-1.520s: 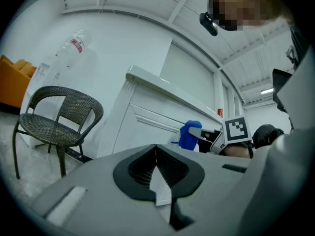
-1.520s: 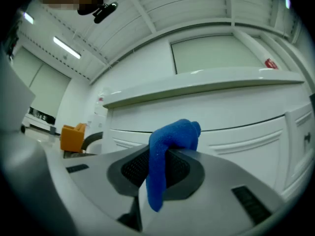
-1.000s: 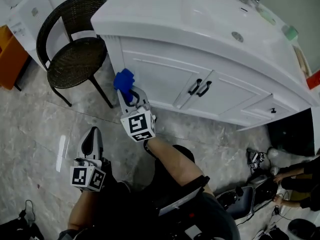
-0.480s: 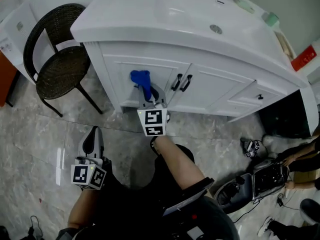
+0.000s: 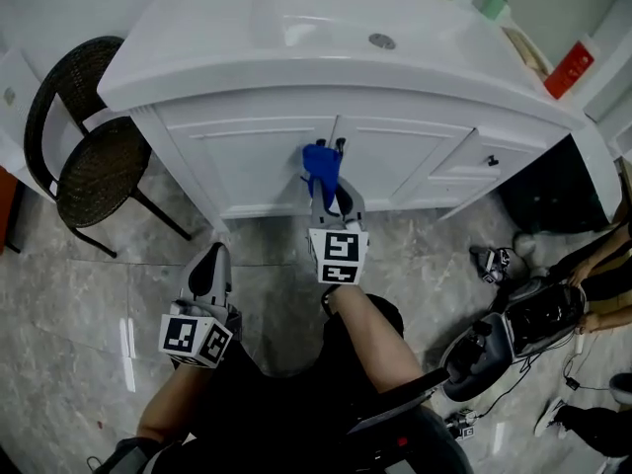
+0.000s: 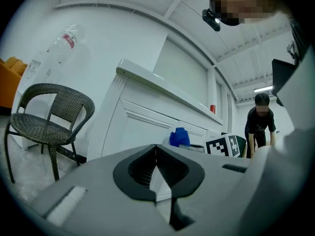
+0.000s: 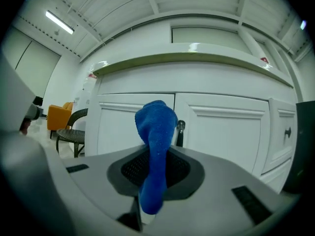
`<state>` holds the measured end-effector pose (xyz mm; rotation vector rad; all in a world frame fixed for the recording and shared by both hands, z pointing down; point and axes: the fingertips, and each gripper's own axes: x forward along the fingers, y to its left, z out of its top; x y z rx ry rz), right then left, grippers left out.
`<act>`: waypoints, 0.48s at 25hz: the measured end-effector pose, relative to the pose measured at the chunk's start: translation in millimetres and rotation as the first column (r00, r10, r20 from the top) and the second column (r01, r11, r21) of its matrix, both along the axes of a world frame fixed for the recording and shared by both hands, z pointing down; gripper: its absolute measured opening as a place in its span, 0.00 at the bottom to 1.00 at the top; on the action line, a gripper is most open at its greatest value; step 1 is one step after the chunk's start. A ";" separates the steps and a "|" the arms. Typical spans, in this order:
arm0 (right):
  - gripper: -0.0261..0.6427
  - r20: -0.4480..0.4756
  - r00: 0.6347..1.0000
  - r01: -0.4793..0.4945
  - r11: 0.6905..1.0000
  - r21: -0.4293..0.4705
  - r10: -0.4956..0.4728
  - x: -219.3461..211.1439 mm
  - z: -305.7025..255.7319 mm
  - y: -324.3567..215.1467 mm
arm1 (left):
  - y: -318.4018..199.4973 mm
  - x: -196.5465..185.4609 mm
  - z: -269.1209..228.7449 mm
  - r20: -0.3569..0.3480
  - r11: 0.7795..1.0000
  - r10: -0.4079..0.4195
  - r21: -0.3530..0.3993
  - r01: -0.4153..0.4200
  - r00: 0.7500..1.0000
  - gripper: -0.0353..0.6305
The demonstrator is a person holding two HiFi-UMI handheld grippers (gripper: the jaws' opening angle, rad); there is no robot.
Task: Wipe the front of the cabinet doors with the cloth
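Right gripper (image 7: 155, 170) jaws are clamped on a blue fabric cloth (image 7: 156, 129), which stands up from them. The cloth sits at the centre seam of the white panelled cabinet doors (image 7: 226, 132), just left of a dark door handle (image 7: 180, 131); contact with the door face cannot be confirmed. Left gripper (image 6: 156, 170) jaws are pressed together with nothing between them, held low and near, over the grey marble floor (image 5: 89, 294). A black wicker chair (image 5: 94, 166) stands at the far left, beside the cabinet.

From overhead, steeply down onto the cabinet doors (image 5: 252, 158). From low, both gripper views toward those doors; right nearer.
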<state>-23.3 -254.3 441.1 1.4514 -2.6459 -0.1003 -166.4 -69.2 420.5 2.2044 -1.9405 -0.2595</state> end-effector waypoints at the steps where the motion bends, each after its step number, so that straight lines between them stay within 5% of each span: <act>1: 0.12 0.002 1.000 -0.001 1.000 0.002 0.001 2.0 2.3 1.8 | -0.8 1.4 1.5 0.000 1.000 0.007 0.001 -0.007 1.000 0.06; 7: 0.12 0.017 0.991 0.129 0.991 0.027 -0.129 -45.1 6.4 22.4 | 7.6 -20.5 14.1 -0.014 0.999 -0.037 -0.011 0.037 0.999 0.06; 12: 0.12 -0.005 0.945 0.326 0.944 0.044 -0.326 -127.0 14.5 53.8 | 27.0 -53.3 16.9 -0.009 0.991 -0.131 -0.015 0.131 0.991 0.06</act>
